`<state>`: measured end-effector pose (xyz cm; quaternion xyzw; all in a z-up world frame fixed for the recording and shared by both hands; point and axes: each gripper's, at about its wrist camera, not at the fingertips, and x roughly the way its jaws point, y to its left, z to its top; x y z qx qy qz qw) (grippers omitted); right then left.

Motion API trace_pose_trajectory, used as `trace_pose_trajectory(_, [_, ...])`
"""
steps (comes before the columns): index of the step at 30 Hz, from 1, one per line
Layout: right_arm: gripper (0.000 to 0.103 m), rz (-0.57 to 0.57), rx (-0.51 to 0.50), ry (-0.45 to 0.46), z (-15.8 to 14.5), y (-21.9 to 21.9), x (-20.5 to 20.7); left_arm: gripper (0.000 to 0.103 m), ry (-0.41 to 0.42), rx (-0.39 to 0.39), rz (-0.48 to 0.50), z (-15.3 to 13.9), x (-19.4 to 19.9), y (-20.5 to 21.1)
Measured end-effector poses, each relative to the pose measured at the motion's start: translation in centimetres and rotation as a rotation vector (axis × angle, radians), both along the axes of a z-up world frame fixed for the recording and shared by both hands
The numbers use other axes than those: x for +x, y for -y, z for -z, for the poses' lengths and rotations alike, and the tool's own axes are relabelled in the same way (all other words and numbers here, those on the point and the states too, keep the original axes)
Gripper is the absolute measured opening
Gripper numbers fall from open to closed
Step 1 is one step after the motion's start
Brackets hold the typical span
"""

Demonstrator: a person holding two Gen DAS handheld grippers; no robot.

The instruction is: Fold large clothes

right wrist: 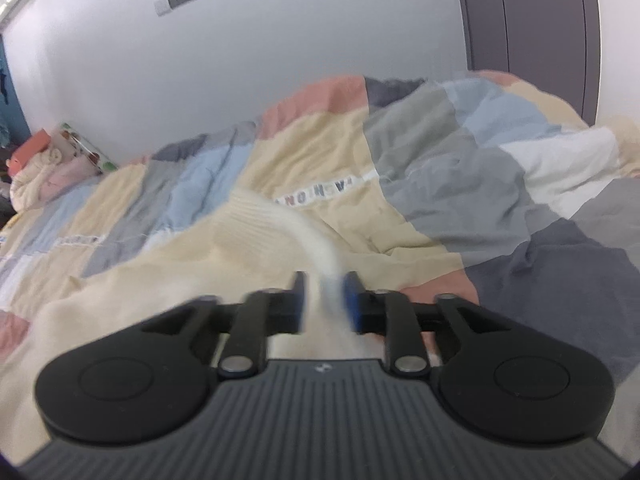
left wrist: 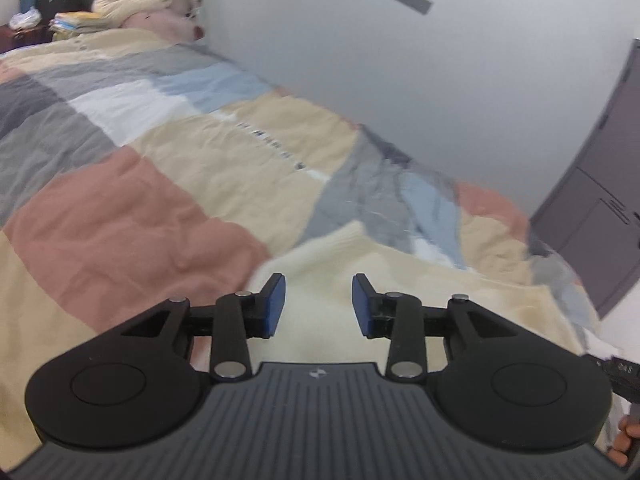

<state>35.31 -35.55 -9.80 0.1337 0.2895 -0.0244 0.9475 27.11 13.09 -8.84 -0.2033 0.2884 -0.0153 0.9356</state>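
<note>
A cream knitted garment (left wrist: 340, 256) lies on the patchwork quilt (left wrist: 160, 160), right under and ahead of my left gripper (left wrist: 318, 304). Its blue pads stand apart with nothing between them. In the right wrist view the same garment (right wrist: 248, 232) spreads to the left, ribbed at its far edge. A raised white fold of it runs between the blurred pads of my right gripper (right wrist: 326, 300), which stand apart with a gap beside the fold.
The quilt (right wrist: 440, 160) covers the whole bed and is rumpled toward the wall. A pile of bedding (left wrist: 132, 0) sits at the far end. A grey door (right wrist: 528, 20) stands beyond the bed. A person's hand (left wrist: 624, 440) shows at the right edge.
</note>
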Motion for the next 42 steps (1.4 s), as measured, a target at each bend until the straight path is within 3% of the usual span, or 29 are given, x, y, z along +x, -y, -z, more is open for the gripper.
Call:
trace_pose_trajectory(1, [0.048,-0.007,0.004,0.014,-0.5,0.0,-0.6,0.043,0.014,0.009,0.017,-0.6,-0.6,0.5])
trace_pose_trajectory(5, [0.048,-0.056,0.026,0.075,-2.7,-0.1,-3.2,0.043,0.058,0.071,0.081,-2.2,-2.9,2.7])
trace_pose_trajectory(11, [0.048,-0.182,0.033,0.111,-4.1,-2.3,-6.6,0.043,0.038,0.105,0.168,-2.1,-5.3,5.6])
trace_pose_trajectory(17, [0.048,-0.3,0.032,0.051,-3.0,-5.8,-8.1,0.044,-0.021,0.171,0.25,-1.3,-7.3,8.6])
trace_pose_trajectory(22, [0.048,-0.38,0.011,-0.01,-1.5,-8.4,-8.0,0.044,-0.062,0.232,0.288,0.1,-6.5,9.9])
trace_pose_trajectory(30, [0.047,-0.407,0.001,-0.073,0.3,-9.6,-6.1,0.044,-0.162,0.314,0.325,3.4,-4.4,11.0])
trace_pose_trajectory(42, [0.047,-0.45,-0.041,-0.15,3.2,-11.1,-4.2,0.045,-0.214,0.252,0.315,5.6,-2.2,10.6])
